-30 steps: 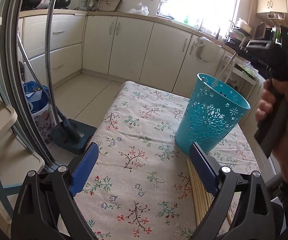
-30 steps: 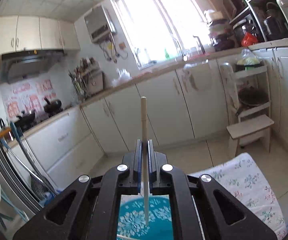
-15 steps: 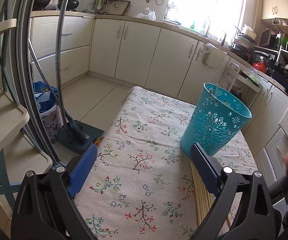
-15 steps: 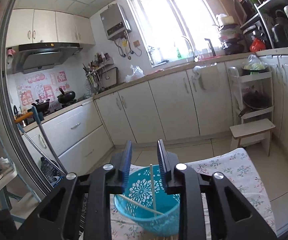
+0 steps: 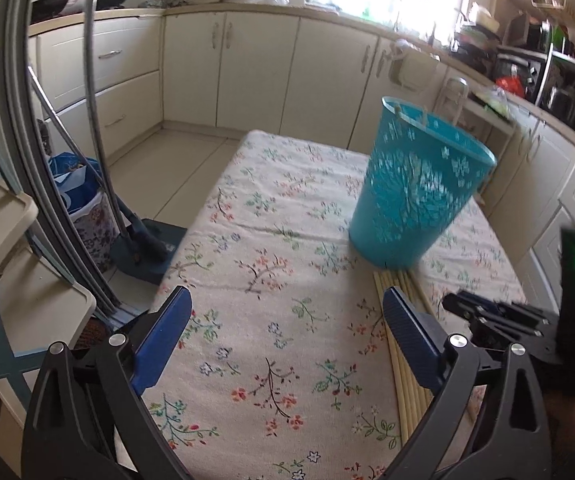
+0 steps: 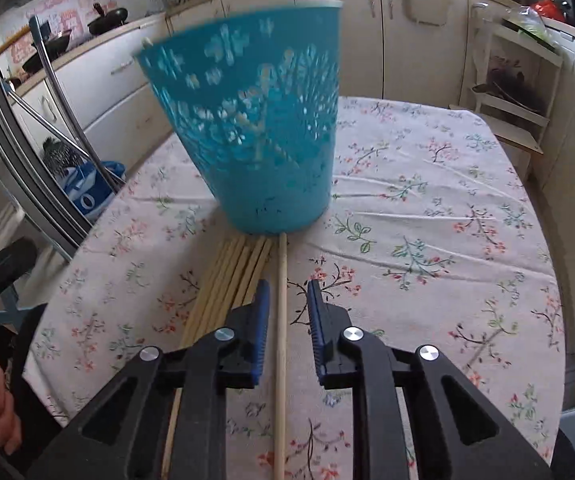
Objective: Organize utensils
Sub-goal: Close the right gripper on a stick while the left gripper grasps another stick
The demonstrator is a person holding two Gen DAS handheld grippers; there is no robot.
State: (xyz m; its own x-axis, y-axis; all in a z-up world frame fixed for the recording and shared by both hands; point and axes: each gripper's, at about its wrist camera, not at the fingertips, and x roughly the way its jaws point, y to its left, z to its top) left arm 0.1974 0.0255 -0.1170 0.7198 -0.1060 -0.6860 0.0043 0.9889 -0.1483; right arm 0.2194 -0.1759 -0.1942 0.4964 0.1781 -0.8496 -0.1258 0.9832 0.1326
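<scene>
A teal perforated basket [image 6: 255,128] stands on the floral tablecloth [image 6: 427,208], with chopsticks inside. Several wooden chopsticks [image 6: 227,280] lie in a row before it. My right gripper [image 6: 286,292] is open and low over the cloth, its jaws on either side of one chopstick [image 6: 281,320] lying apart from the row. My left gripper [image 5: 285,320] is open and empty above the cloth, left of the chopsticks [image 5: 403,360] and nearer than the basket [image 5: 415,188]. The right gripper [image 5: 499,316] shows at the left wrist view's right edge.
Kitchen cabinets [image 5: 255,68] line the far wall. A mop and dustpan [image 5: 143,248] stand on the floor left of the table, by a blue bag [image 5: 75,184]. A small wooden step shelf [image 6: 507,96] stands behind the table at right.
My right gripper let a chopstick drop into the basket, opened, then came down to the cloth and now straddles another chopstick. My left gripper stayed open and shifted little.
</scene>
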